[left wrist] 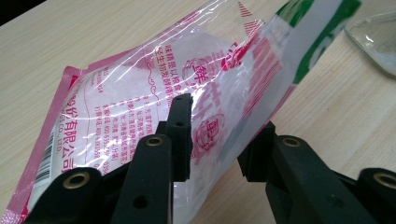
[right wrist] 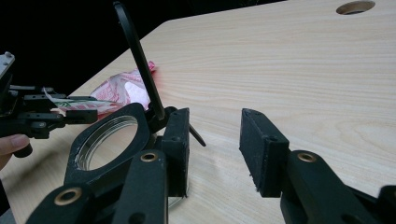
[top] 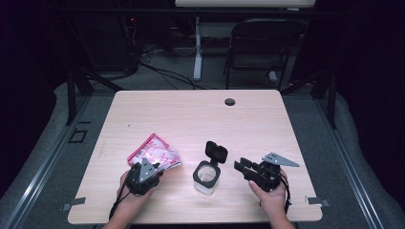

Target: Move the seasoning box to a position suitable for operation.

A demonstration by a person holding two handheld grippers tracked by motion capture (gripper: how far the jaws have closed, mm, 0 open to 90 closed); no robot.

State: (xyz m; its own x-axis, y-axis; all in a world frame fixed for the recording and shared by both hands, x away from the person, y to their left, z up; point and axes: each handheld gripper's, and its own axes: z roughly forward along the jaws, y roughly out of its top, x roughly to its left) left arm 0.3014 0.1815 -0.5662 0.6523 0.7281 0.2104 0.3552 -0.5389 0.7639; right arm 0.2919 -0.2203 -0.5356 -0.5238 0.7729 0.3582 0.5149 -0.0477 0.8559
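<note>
High view: one pouch [top: 154,153] pinched by left gripper [top: 148,168]; one jar [top: 207,177]; right gripper [top: 242,166] agape.

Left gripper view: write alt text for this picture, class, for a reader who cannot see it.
A clear plastic pouch with pink and red printing and white powder inside lies between the two black jaws of the left tool, its near end lifted off the pale wooden table. The edge of a glass jar shows at the upper right.
</note>
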